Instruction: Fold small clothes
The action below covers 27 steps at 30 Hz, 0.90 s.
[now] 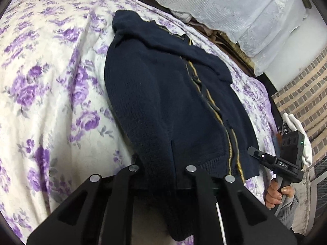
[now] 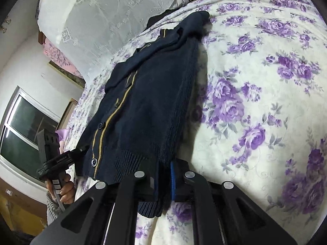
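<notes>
Navy cardigan point(image 1: 163, 94) stretched lengthwise straight ahead of the left claw point(image 1: 161, 175) on the flowered bedsheet point(image 1: 47, 85): ribbed hem nearest, collar end farthest, mustard-trimmed button placket running along that long axis. Same lie ahead of the right claw point(image 2: 163, 181), hem close, collar far. Right claw closed narrowly on a folded side edge of the hem, blue pad visible against the knit. Left claw buried under dark fabric at the hem; fingertips hidden, so grip impossible to tell. Collar partly tucked under folds, bottom corner cut off behind the claw frames. Lace curtain point(image 2: 98, 16) beyond.
</notes>
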{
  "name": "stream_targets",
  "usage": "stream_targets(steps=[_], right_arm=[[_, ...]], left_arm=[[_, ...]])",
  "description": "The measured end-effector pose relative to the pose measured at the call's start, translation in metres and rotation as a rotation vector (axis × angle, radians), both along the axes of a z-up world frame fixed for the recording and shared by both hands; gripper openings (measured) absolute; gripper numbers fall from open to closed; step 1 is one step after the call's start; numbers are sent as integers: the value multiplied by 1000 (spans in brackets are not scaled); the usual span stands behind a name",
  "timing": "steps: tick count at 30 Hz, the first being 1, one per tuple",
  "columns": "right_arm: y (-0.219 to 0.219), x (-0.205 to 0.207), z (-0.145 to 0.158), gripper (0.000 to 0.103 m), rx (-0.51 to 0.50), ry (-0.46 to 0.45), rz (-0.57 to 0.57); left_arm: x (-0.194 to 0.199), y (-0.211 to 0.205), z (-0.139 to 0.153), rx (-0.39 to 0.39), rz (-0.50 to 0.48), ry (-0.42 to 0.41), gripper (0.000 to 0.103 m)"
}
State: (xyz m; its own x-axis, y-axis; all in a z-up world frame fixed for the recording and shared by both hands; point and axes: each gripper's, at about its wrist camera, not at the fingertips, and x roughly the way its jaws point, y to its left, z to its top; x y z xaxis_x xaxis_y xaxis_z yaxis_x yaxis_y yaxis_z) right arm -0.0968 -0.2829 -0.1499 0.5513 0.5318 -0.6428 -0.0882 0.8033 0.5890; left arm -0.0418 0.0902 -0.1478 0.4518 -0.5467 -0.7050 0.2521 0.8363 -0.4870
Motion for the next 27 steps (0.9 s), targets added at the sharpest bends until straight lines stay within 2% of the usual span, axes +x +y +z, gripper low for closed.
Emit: stream_targets(steps=[5, 8, 13, 18, 20, 21, 23, 24, 27], right_arm=[[-1, -3, 5, 11, 6, -18, -2], [0, 1, 1, 15, -15, 21, 10], [-12, 4, 14, 16, -13, -4, -9], [4, 11, 1, 17, -36, 33, 49], [8, 9, 3, 18, -51, 19, 54], [8, 7, 3, 15, -35, 17, 59], [8, 3, 4, 12, -32, 6, 57], [9, 1, 6, 10, -33, -6, 54], [4, -1, 16, 9, -3, -31, 45]], left_arm=[[-2, 2, 4, -6, -9, -20, 12], [3, 0, -3, 18, -3, 17, 16], [0, -2, -3, 40, -7, -4, 20], [1, -4, -3, 34, -31, -4, 30], [1, -6, -2, 40, -35, -10, 30], [0, -6, -2, 38, -37, -13, 28], [-1, -5, 1, 21, -50, -23, 15], [-1, -5, 3, 17, -53, -28, 12], [-1, -4, 16, 17, -62, -62, 11]])
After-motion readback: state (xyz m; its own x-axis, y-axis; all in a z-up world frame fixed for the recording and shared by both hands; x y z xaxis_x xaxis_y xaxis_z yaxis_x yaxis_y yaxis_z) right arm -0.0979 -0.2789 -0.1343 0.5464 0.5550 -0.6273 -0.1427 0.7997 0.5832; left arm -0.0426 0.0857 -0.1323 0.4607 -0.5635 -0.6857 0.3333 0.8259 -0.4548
